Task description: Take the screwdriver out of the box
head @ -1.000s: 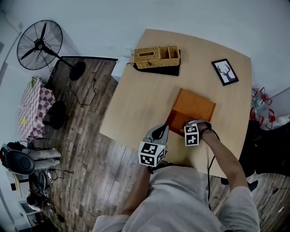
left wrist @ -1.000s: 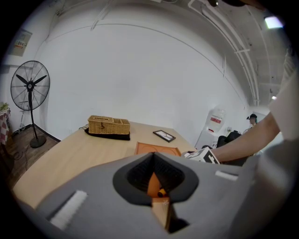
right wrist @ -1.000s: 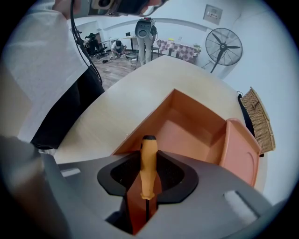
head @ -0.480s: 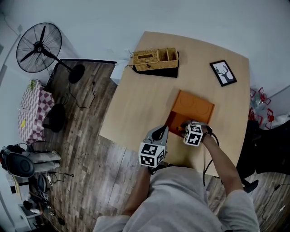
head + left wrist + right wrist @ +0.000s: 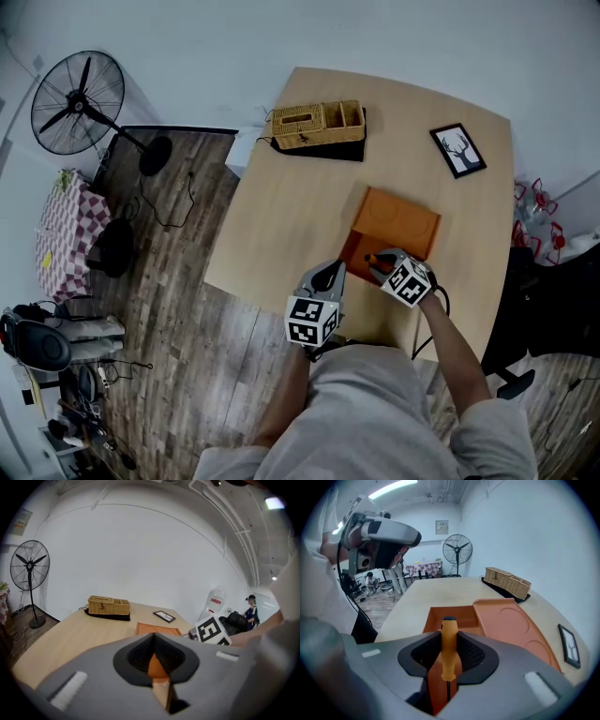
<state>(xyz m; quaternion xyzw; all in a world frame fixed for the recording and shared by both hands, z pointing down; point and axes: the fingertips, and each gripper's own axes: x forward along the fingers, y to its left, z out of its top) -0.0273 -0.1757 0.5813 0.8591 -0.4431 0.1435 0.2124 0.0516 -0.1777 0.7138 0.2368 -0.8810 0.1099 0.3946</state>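
The grasp is made, and the lifting out looks half done. The right gripper (image 5: 449, 637) is pinching the screwdriver (image 5: 448, 660) by its yellow-orange handle. The jaws stand fairly wide on either side of the handle, the butt end points away from the camera, and the dark shaft runs back between the jaws.

In the head view this gripper (image 5: 382, 267) hangs over the near end of the open orange box (image 5: 356, 251), which lies close to the near edge of the table (image 5: 291, 206). The box lid (image 5: 398, 217) is folded flat toward the far edge. From the right gripper view the compartment (image 5: 454, 613) behind the tool looks empty, so the screwdriver seems raised off the box floor. Whether its tip has cleared the rim I cannot tell.

The left gripper (image 5: 152, 635) has its jaws pressed together, with nothing visibly caught between them. It rests just beside the box's near left corner (image 5: 328, 277), and contact with the box is uncertain.

What is left, as I judge it, is to carry the tool clear of the box.
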